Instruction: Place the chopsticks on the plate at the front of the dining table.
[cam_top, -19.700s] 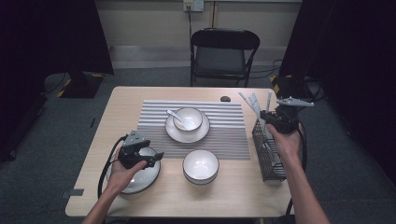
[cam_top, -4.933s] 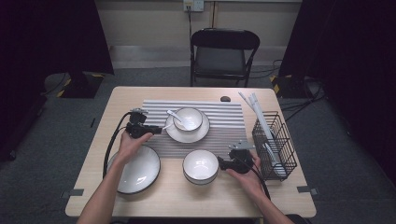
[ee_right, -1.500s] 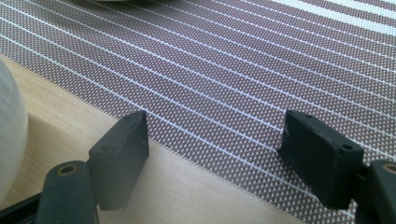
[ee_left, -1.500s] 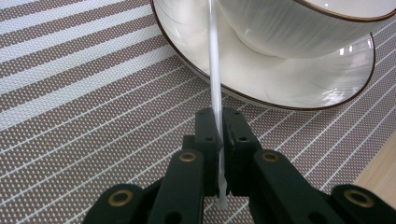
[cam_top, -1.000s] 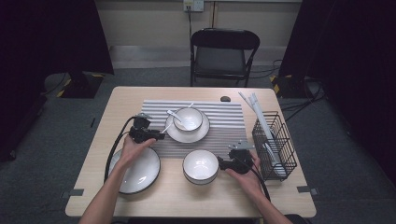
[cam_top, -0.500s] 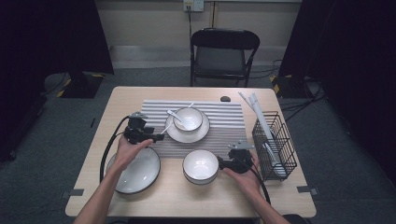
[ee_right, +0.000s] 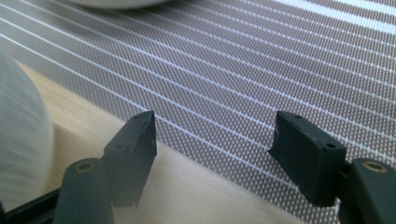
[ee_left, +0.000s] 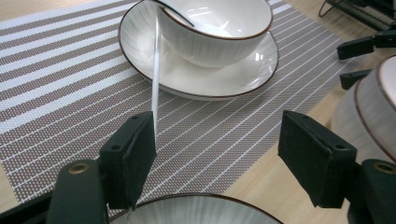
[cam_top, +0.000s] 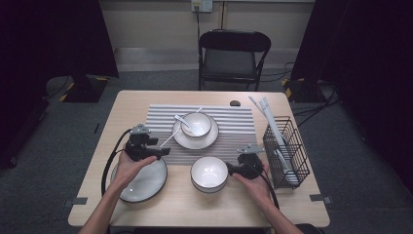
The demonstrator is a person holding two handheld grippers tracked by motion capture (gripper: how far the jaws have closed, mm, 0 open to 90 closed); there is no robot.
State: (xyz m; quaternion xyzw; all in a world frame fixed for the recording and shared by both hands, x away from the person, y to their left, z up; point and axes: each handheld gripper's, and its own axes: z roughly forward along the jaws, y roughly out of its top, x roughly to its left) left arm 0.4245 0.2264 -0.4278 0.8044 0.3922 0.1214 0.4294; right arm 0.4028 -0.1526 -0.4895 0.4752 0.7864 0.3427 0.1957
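Note:
A white bowl [cam_top: 196, 124] sits on a saucer [cam_top: 212, 138] on the striped placemat [cam_top: 234, 119], with a spoon [cam_top: 179, 119] in it. A thin white chopstick [ee_left: 155, 70] leans on that bowl's rim and slopes down to the mat. Its lower end lies just beside one pad of my left gripper [ee_left: 217, 144], whose jaws have just been opening and stand wide apart, gripping nothing. That left gripper [cam_top: 164, 151] hovers over the far edge of the dark-rimmed plate [cam_top: 141, 181]. My right gripper [cam_top: 229, 168] is open beside the second bowl [cam_top: 209, 173]; its jaws have just been closing, with nothing between them [ee_right: 215, 135].
A black wire basket [cam_top: 287, 151] holding white utensils stands at the table's right side. Behind the table is a black folding chair [cam_top: 234, 53]. A small dark object [cam_top: 235, 103] lies near the far edge. In the right gripper view the second bowl [ee_right: 18, 154] is blurred at left.
My left gripper has opened, let go of the chopstick and drawn back toward the plate. The right hand has stayed beside the second bowl.

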